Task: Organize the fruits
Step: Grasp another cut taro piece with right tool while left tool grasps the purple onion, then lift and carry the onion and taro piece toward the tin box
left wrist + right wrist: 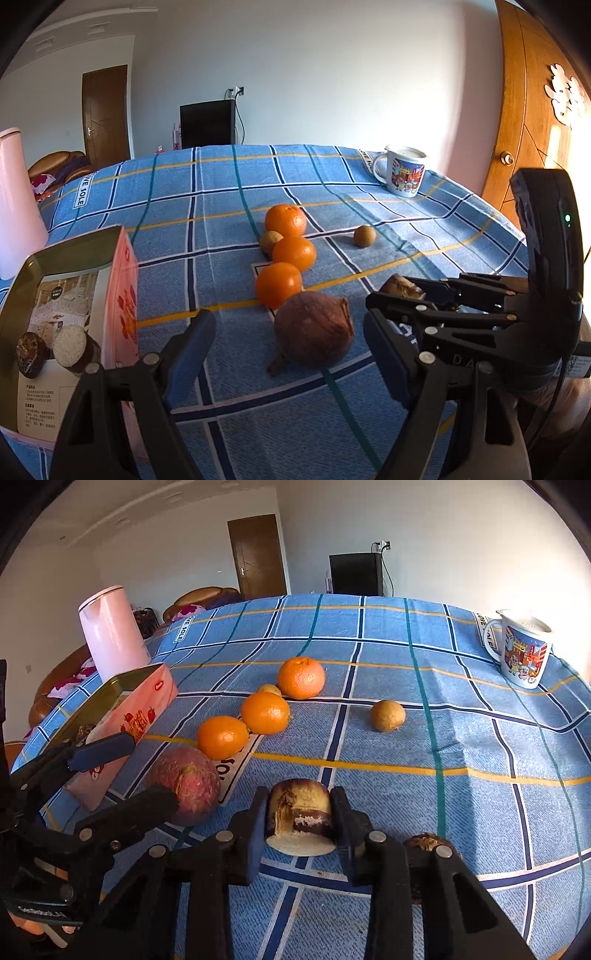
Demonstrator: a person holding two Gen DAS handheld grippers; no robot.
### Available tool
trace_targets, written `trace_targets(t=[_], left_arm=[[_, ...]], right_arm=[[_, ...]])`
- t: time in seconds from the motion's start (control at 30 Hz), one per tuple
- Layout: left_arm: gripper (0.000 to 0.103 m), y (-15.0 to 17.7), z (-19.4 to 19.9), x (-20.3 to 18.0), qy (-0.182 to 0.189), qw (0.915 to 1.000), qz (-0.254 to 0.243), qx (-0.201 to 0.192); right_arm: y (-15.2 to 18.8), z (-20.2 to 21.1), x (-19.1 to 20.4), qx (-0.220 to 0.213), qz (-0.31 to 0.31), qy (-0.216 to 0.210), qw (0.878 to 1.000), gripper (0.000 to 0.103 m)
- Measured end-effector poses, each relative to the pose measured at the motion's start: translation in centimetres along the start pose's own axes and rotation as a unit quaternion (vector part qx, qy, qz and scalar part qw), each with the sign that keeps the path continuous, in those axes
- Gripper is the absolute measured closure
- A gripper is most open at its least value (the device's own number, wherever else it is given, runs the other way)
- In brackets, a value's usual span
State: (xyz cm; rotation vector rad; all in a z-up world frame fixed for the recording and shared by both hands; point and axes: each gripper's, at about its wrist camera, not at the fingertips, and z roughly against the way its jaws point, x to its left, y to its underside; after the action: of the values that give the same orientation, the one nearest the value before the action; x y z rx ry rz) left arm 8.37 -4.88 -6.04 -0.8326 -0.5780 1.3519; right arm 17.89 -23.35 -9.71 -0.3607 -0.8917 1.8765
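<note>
Three oranges (287,250) lie in a row on the blue checked tablecloth (221,206), with a small brown fruit (269,242) beside them and another (365,236) to the right. A large reddish-brown round fruit (313,329) lies between the open fingers of my left gripper (284,350). My right gripper (300,819) is shut on a brown-and-cream cylindrical cake-like piece (300,814), held low over the cloth. A pink tin (55,332) at the left holds two similar pieces (70,349). The oranges (266,712) also show in the right wrist view.
A pink kettle (110,635) stands at the far left behind the tin (122,716). A printed mug (522,650) stands at the far right corner. Another dark piece (424,843) lies behind my right gripper's right finger. A wooden door (524,110) is beyond the table's right edge.
</note>
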Motion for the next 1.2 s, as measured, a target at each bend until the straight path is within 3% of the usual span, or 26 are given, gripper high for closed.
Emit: trace_targets(t=[0.2, 0.27, 0.77, 1.2], left_arm=[[0.037, -0.2, -1.3, -0.3, 0.033, 0.9990, 0.002, 0.031], [0.051, -0.2, -1.7, -0.4, 0.043, 0.9982, 0.005, 0.042], [0.051, 0.2, -0.1, -0.7, 0.032, 0.9994, -0.011, -0.001], [0.051, 0.3, 1.9, 0.1, 0.022, 0.9980, 0.005, -0.060]], right_arm=[[0.1, 0.8, -0.4, -0.027, -0.011, 0.003, 1.000, 0.068], [0.1, 1.0, -0.5, -0.036, -0.014, 0.002, 0.999, 0.068], [0.6, 3.0, 0.4, -0.098, 0.015, 0.003, 0.995, 0.068], [1.2, 4.4, 0.9, -0.146, 0.029, 0.008, 0.989, 0.068]])
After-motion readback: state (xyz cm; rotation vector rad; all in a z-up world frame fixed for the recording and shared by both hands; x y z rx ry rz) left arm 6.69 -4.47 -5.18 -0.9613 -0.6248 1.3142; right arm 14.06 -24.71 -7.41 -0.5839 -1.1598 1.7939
